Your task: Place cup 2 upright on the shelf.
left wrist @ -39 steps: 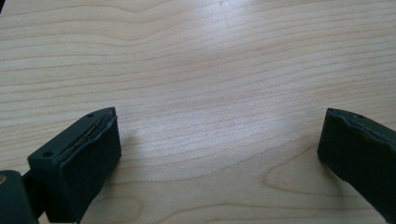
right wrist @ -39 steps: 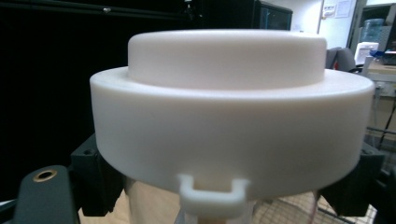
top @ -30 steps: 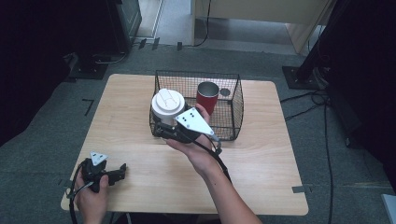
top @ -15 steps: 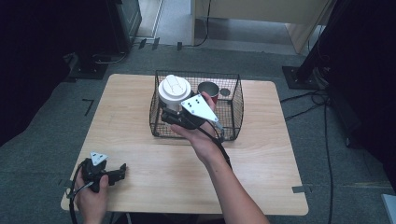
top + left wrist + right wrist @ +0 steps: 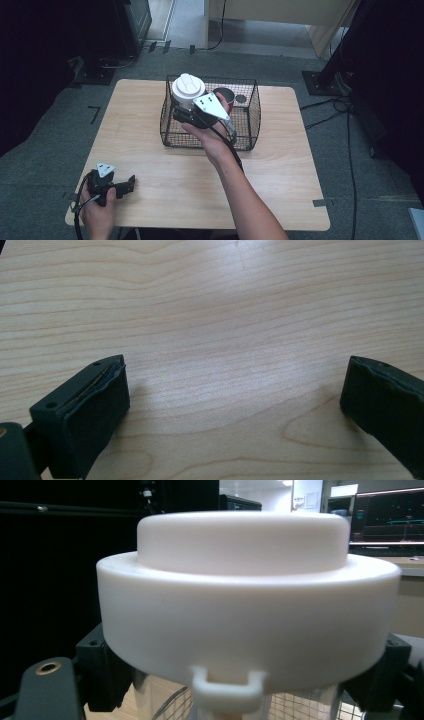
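1. The right gripper [image 5: 186, 111] holds a clear cup with a white lid [image 5: 188, 89], its jaws closed on the cup just below the lid.
2. The cup hangs over the left end of the wire basket [image 5: 250, 125]; whether it touches the basket floor is hard to tell.
3. A dark cup [image 5: 223, 95] stands inside the basket.
4. The left gripper [image 5: 131, 181] rests on the table [image 5: 150, 150] near the front left corner, jaws wide apart and holding nothing.
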`<state>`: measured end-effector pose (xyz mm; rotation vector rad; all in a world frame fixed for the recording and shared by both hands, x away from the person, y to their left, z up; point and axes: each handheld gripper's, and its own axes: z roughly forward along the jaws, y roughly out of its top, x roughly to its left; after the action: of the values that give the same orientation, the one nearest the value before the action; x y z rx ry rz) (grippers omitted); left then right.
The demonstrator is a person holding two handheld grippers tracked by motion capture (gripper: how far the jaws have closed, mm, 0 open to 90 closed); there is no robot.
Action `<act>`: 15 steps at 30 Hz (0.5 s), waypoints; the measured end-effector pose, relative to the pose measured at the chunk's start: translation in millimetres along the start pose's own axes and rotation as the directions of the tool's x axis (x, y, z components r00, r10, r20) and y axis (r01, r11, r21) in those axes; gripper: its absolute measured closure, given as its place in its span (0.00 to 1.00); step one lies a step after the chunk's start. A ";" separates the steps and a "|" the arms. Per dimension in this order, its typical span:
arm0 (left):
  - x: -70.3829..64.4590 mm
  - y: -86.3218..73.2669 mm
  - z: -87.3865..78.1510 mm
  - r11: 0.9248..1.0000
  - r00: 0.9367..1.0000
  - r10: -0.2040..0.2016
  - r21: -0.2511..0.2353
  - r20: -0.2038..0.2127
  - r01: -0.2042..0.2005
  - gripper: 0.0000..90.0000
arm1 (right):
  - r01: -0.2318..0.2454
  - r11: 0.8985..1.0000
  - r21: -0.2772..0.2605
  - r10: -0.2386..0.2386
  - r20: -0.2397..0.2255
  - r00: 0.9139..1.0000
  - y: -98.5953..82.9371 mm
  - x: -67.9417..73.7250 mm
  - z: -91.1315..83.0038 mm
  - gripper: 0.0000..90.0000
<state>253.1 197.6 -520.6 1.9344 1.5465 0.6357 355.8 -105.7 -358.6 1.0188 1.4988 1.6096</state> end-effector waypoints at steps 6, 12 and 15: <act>0.2 0.1 -0.2 1.000 1.000 0.002 0.003 0.000 -0.002 0.00 | 0.007 1.000 0.011 -0.007 0.030 1.000 -6.1 -5.6 12.9 0.18; 0.1 0.0 0.0 1.000 1.000 0.000 0.000 0.000 0.000 0.00 | -0.005 1.000 0.024 0.003 0.052 0.999 -14.4 -10.3 23.8 0.18; 0.1 0.1 -0.1 1.000 1.000 0.001 0.001 0.000 -0.001 0.00 | 0.007 0.999 0.033 -0.009 0.062 0.998 -20.1 -13.4 29.4 0.18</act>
<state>253.1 197.7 -520.5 1.9358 1.5464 0.6352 387.7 -102.9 -379.1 1.0700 1.4904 1.5380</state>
